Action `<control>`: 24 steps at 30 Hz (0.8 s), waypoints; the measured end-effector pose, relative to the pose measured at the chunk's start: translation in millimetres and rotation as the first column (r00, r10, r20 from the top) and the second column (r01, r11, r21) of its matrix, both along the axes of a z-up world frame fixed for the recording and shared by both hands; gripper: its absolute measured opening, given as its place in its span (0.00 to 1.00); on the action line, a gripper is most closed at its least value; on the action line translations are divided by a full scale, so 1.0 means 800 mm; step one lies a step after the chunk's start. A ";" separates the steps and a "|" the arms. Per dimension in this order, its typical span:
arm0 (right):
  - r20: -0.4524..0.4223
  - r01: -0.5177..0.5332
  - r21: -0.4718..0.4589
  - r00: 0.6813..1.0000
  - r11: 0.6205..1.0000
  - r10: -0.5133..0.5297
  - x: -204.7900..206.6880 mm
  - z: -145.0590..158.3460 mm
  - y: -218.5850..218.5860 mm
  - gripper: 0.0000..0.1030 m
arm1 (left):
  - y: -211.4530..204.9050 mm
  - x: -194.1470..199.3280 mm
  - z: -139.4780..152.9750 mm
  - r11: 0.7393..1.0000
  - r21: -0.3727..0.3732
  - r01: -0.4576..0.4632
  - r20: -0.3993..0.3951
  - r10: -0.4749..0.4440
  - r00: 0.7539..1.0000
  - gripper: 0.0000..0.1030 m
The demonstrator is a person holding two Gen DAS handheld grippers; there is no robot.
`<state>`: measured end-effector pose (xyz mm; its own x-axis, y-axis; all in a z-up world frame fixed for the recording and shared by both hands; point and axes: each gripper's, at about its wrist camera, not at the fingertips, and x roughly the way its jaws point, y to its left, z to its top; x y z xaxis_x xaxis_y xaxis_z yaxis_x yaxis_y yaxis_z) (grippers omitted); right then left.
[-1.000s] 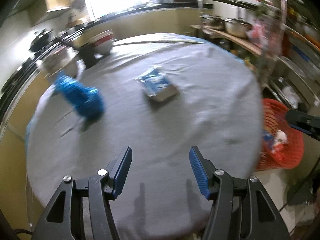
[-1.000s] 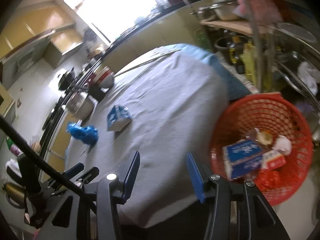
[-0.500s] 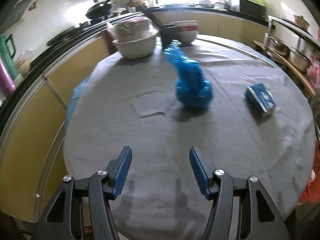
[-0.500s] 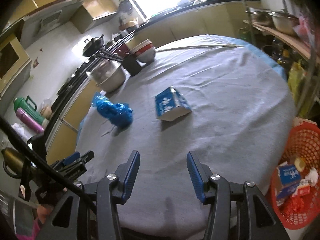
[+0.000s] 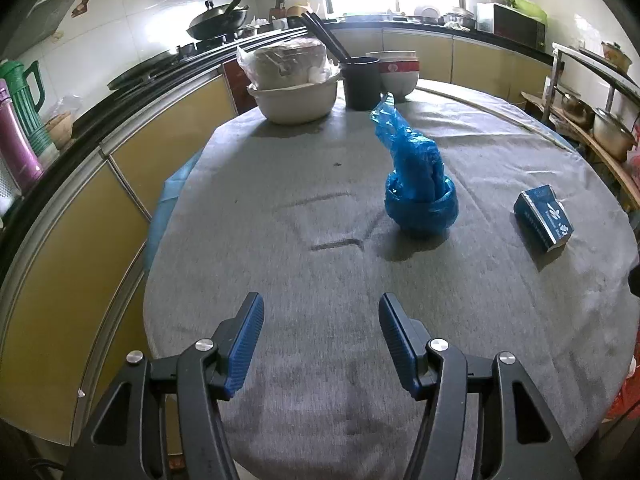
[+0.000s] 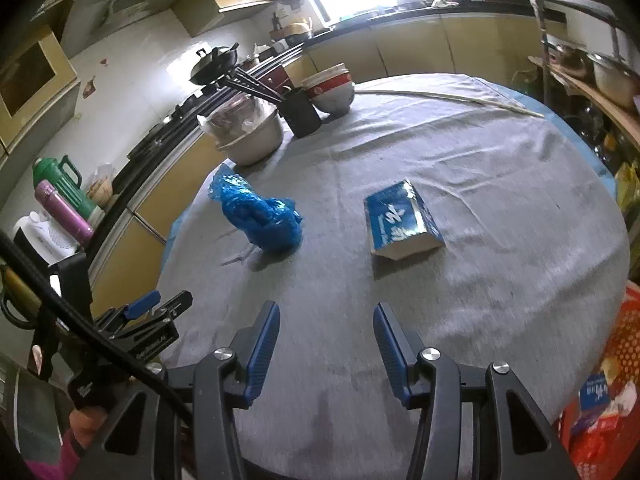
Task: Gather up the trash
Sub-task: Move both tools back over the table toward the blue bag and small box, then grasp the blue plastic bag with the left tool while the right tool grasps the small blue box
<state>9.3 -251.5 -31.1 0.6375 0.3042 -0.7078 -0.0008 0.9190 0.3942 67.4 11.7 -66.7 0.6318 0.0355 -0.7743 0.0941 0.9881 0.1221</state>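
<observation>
While both my grippers hang over the near edge of the round table (image 5: 248,208), neither one has anything in it. My left gripper (image 5: 320,342) sits bottom centre of its view with its blue pads spread wide, only grey tablecloth showing between them. Same deal with my right gripper (image 6: 325,346), jaws wide apart and nothing between them.

Trash on the table: a crumpled blue plastic bag (image 5: 418,188) sits right of centre in the left view, standing up in a twisted peak. Well off to its right, near the frame's right edge, lies a blue tissue pack (image 5: 544,218). In the right view that bag (image 6: 260,216) is left of centre and the tissue pack (image 6: 402,222) is just right of centre, the two clearly apart. Neither touches a gripper.

Bottom right corner of the right view shows the red trash basket (image 6: 624,344) beside the table, with wrappers and a blue packet in it.

At the far side of the table, toward the upper middle of the left view, there's a covered white basin (image 5: 296,94), a black cup with chopsticks (image 5: 362,82) and stacked bowls (image 5: 398,72).
</observation>
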 end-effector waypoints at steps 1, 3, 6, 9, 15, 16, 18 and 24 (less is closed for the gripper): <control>0.000 0.000 -0.002 1.000 1.000 0.000 0.004 0.000 0.001 0.52 | 0.001 0.002 0.000 1.000 -0.002 -0.002 0.000 0.002 1.000 0.59; 0.002 0.002 -0.006 1.000 1.000 -0.002 0.009 0.000 0.001 0.53 | 0.002 0.004 0.000 1.000 -0.004 -0.003 -0.001 0.003 1.000 0.59; 0.001 0.007 -0.019 1.000 1.000 -0.007 0.019 -0.001 -0.001 0.54 | 0.003 0.008 0.001 1.000 -0.004 -0.007 0.002 0.007 1.000 0.59; 0.000 0.017 -0.034 1.000 0.999 -0.017 0.027 -0.002 -0.006 0.55 | 0.003 0.012 0.000 1.000 -0.006 -0.007 0.002 0.007 1.000 0.59; 0.009 0.035 -0.054 0.999 0.998 -0.034 0.045 -0.007 -0.022 0.59 | -0.002 0.020 0.001 1.000 -0.004 0.001 0.006 -0.001 1.000 0.59; 0.009 0.036 -0.056 0.999 0.998 -0.036 0.047 -0.008 -0.023 0.59 | -0.003 0.022 0.003 1.000 -0.006 0.005 0.010 -0.005 1.000 0.59; 0.006 0.044 -0.047 0.999 0.998 -0.044 0.055 -0.014 -0.031 0.61 | -0.005 0.028 0.007 1.000 -0.018 0.016 0.011 -0.016 1.000 0.59; 0.017 0.057 -0.036 0.998 0.998 -0.057 0.080 -0.028 -0.045 0.66 | -0.005 0.056 0.026 0.993 -0.113 0.036 0.013 -0.035 0.999 0.73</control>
